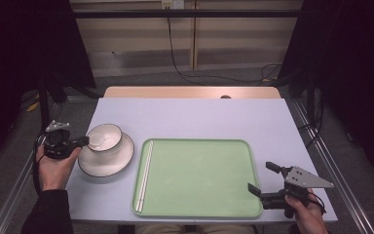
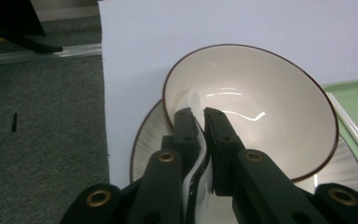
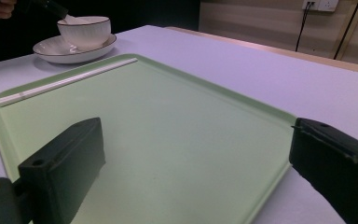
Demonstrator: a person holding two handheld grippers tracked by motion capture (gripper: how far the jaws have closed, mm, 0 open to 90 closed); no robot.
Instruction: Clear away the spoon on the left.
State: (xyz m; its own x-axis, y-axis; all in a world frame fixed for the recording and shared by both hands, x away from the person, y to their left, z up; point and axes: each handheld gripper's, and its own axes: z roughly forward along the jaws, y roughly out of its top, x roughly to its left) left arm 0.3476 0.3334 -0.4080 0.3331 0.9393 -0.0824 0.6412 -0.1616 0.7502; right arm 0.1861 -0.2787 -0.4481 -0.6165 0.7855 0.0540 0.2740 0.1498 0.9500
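While the left gripper (image 1: 84,142) sits at the table's left edge, its jaws are closed on the near rim of the bowl (image 1: 105,137): in the left gripper view one pad (image 2: 185,128) lies outside the wall and the other inside, with the rim (image 2: 196,135) pinched between them. The gripper's body is held in the person's left hand (image 1: 53,163), off the left edge of the table (image 1: 195,114).

The bowl is white with a dark line round its lip. It stands on a white plate (image 1: 108,163) of the same trim, close to the table's left edge, about midway along it. In the left gripper view the bowl looks tilted toward the camera; whether it has left the plate I cannot tell.

Just right of the plate lies a green tray (image 1: 199,178), taking up the near middle of the table. A pair of white chopsticks (image 1: 145,175) lies inside it, along its left wall, touching the tray floor.

The right gripper (image 1: 263,178) is at the tray's near right corner, held in the right hand (image 1: 309,214) at the table's near edge. Its jaws stand wide apart with nothing between them; in the right gripper view they frame the tray floor, one to each side.
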